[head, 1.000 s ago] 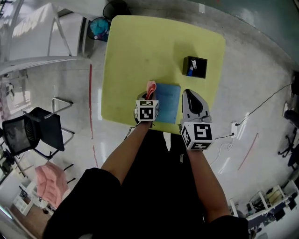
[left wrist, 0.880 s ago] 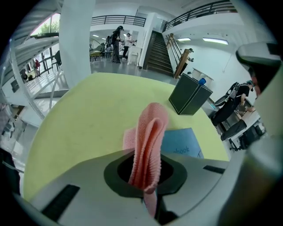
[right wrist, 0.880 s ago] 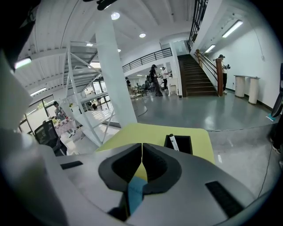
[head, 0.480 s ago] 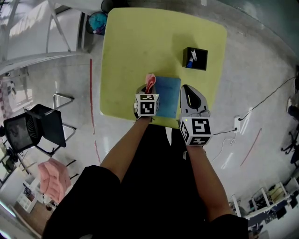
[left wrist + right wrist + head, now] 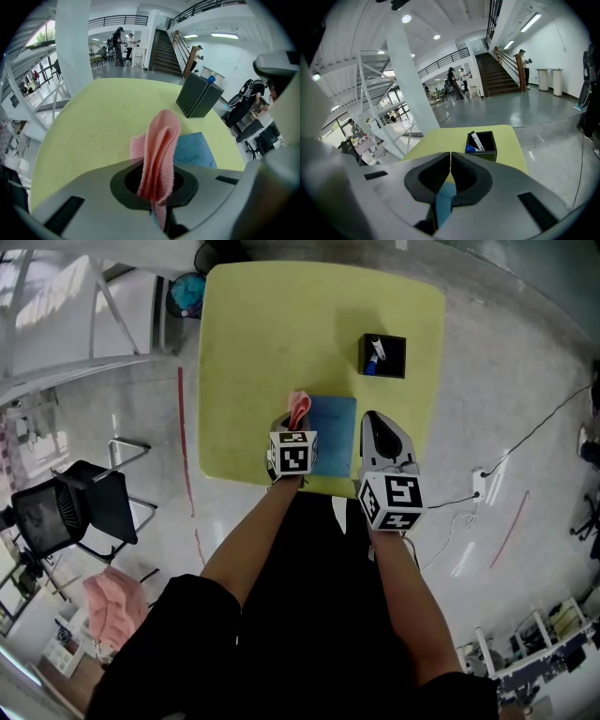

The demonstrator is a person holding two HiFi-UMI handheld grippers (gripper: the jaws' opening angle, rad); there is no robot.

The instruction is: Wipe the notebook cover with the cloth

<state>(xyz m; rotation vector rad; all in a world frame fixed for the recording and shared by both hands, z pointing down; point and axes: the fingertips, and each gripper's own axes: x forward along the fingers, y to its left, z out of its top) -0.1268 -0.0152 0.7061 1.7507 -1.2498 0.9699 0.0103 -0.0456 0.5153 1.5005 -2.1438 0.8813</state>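
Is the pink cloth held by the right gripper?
No, the pink cloth is clamped in the left gripper, while the right gripper has its jaws shut with no cloth between them.

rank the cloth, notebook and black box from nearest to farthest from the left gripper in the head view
1. Pink cloth: clamped in the left gripper.
2. Blue notebook: just right of it.
3. Black box: toward the table's far right.

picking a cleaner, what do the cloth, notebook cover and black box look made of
Cloth: soft pink fabric, knitted or waffle-weave; fine ribbed texture and limp folds show it.
Notebook cover: probably smooth blue card or coated paper; flat, matte, with printed lettering.
Black box: rigid, straight-edged walls with a faint sheen; plastic or coated board, cannot tell which.
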